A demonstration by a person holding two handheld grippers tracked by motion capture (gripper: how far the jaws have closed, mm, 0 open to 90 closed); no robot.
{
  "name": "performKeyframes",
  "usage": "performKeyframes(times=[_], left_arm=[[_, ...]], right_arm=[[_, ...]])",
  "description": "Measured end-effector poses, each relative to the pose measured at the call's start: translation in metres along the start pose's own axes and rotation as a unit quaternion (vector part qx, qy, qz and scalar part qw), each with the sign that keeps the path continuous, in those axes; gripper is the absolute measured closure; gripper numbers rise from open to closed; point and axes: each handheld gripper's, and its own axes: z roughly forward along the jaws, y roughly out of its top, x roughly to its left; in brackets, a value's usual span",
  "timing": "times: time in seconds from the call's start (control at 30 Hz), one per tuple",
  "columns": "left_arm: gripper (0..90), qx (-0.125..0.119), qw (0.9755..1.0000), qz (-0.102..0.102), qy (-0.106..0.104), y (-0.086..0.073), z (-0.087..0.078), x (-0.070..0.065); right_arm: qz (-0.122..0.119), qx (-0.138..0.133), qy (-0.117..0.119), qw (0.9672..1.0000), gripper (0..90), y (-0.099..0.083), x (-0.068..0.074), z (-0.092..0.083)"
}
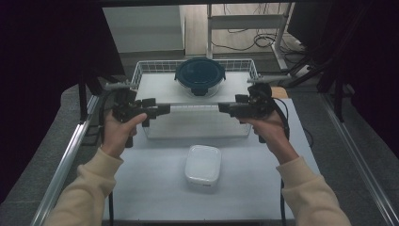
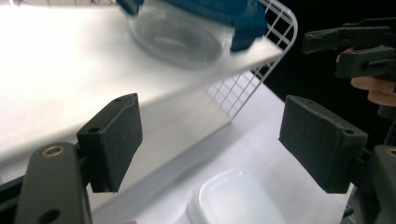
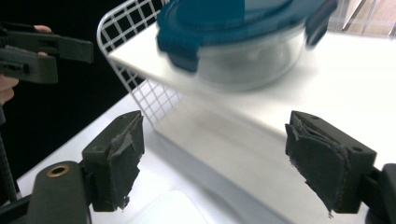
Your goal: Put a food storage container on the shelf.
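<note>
Between grippers: wire rack (image 1: 141,70) | on it: lidded glass bowl (image 1: 200,75) | nearer: white container (image 1: 203,165)

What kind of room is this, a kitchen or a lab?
Probably a lab test bench, not a kitchen: a white table between metal rails, dark curtains at both sides, loose cables on the floor.

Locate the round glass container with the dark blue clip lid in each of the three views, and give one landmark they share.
High view: round glass container sits top centre, at the back of the raised white shelf.
Left gripper view: container at top centre, blurred, cut off by the upper edge.
Right gripper view: container at top, right of centre, blurred.
Shared landmark: the white wire rail round the shelf, seen beside the container.
</note>
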Motion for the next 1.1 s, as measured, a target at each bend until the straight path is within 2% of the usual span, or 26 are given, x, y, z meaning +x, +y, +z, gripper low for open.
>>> performKeyframes(times=[0.1,0.2,0.3,0.43,0.53,0.67,0.77,0.83,1.0,1.1], left_arm=[[21.7,-0.001,1.0000,0.005,0.006,-0.025,-0.003,-0.004],[22.1,0.012,0.9998,0.013,0.008,-0.048,-0.002,-0.007],[22.0,0.031,0.9989,0.029,0.020,-0.068,0.002,-0.011],[21.9,0.049,0.9977,0.040,0.024,-0.089,0.003,-0.015],[22.0,0.052,0.9976,0.037,0.027,-0.100,0.002,-0.016],[22.0,0.058,0.9977,0.027,0.023,-0.111,0.005,-0.013],[22.2,0.060,0.9978,0.018,0.021,-0.119,0.007,-0.010],[22.0,0.067,0.9971,0.018,0.030,-0.125,0.008,-0.009],[22.1,0.082,0.9954,0.020,0.045,-0.137,0.007,-0.006],[22.1,0.081,0.9956,0.017,0.045,-0.138,0.005,-0.005]], right_arm=[[-0.014,-0.005,0.001,0.9999,20.7,-0.023,0.006,-0.005],[-0.032,-0.005,-0.006,0.9995,21.2,-0.045,0.015,-0.011],[-0.047,0.000,0.001,0.9989,21.2,-0.064,0.022,-0.017],[-0.052,0.002,0.007,0.9986,21.4,-0.090,0.026,-0.022],[-0.060,0.014,-0.001,0.9981,21.5,-0.108,0.025,-0.022],[-0.048,0.026,0.001,0.9985,21.8,-0.127,0.020,-0.018],[-0.045,0.045,0.000,0.9980,21.7,-0.139,0.018,-0.013],[-0.035,0.051,0.004,0.9981,22.7,-0.145,0.016,-0.011],[-0.022,0.052,-0.012,0.9983,24.3,-0.155,0.012,-0.012],[-0.016,0.054,-0.014,0.9983,24.4,-0.156,0.010,-0.012]])
